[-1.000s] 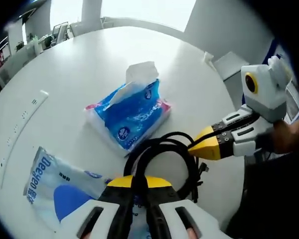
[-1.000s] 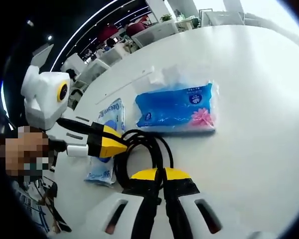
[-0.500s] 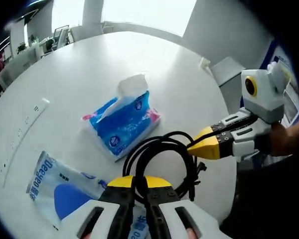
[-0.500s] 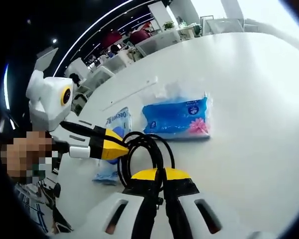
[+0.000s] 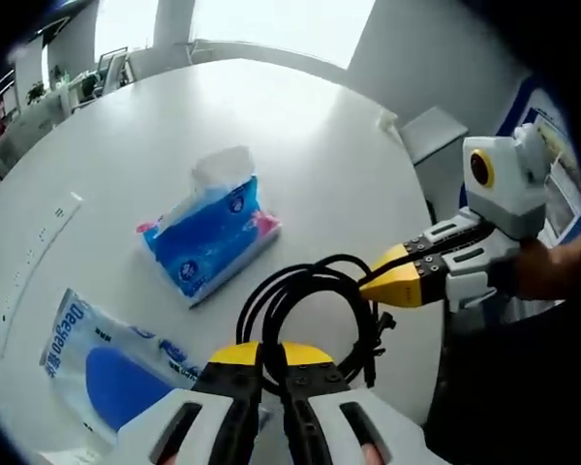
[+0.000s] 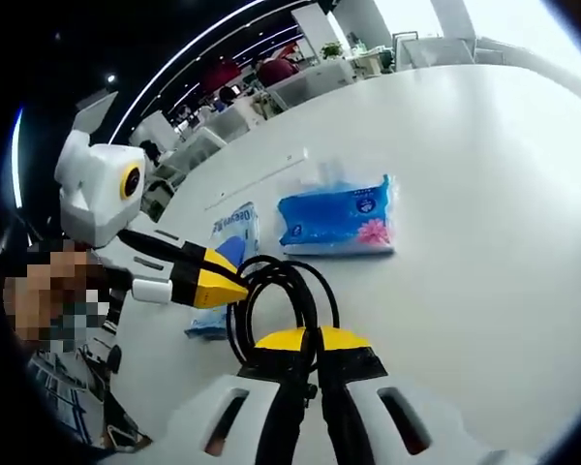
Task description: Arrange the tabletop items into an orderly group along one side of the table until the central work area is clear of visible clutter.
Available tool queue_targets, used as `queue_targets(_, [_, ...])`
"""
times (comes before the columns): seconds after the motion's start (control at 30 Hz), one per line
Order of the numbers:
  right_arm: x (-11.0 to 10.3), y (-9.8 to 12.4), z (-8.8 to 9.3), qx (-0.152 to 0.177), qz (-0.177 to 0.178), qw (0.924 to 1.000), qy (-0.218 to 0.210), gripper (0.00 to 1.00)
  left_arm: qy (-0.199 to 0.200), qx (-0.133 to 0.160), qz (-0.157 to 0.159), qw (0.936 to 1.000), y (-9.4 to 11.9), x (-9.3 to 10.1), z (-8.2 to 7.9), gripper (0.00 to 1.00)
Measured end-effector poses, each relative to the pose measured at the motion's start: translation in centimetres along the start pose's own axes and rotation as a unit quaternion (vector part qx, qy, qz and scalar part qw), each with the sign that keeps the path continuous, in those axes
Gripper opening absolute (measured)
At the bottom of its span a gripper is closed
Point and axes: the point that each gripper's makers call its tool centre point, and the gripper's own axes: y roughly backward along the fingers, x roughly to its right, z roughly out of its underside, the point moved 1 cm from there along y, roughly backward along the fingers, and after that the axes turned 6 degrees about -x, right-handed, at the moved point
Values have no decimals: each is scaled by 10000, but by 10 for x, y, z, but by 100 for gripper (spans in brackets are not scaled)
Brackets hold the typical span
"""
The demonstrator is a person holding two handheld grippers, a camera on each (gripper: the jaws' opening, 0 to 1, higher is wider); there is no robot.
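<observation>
A: Where is the black cable [image 5: 315, 300] sitting against each tool?

B: Both are pinching it. In the left gripper view the left tool [image 5: 262, 355] is clamping its yellow tips shut on the near side of the coil, and the right tool [image 5: 373, 282] is coming in from the right, its yellow tip closing on the far side of the same loops. The right gripper view is showing the mirror of that: the right tool [image 6: 313, 340] is squeezing the cable [image 6: 271, 300] at the bottom, and the left tool [image 6: 240, 287] is biting the coil from the left.

A: And the other things, taking the cable as the mark?

B: The blue tissue pack [image 5: 209, 237] is lying just beyond the cable, not touching it, a white tissue standing out of its top. The flat clear-and-blue wipes packet [image 5: 102, 356] is lying to the left of the coil, beside the left tool. In the right gripper view the tissue pack [image 6: 337, 217] is sitting beyond the cable and the wipes packet [image 6: 225, 260] is lying left of it, partly behind the left tool.

A: Room to move?

B: The white counter [image 5: 271, 126] is stretching bare well past the tissue pack. Its rounded edge is curving close by the cable on the right, where a person's hand [image 5: 552, 271] is holding the right tool.
</observation>
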Motion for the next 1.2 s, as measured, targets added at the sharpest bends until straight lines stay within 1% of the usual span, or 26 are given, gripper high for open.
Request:
queue_targets(0.17, [7,7,9,-55,35,10000,-22,0,-4,-41,53,10000,-5,12,1,4])
queue_targets(0.47, [19,13,24,-242,127,9996,11,0,115,-98,173,9997,-14,31,5,4])
queue_targets(0.83, [29,12,38,-414,135,9990,-59,0,240,-211,242,9992,-22,41,10,4])
queue_targets(0.97, [31,9,40,-487,140,9987,-72,0,309,-260,248,9989,-26,43,13,4])
queue_targets(1.03, [34,4,43,-514,150,9985,-66,0,414,-267,240,9985,-28,42,14,4])
queue_targets(1.2, [34,4,44,-533,187,9984,-47,0,532,-231,228,9981,-31,40,16,4])
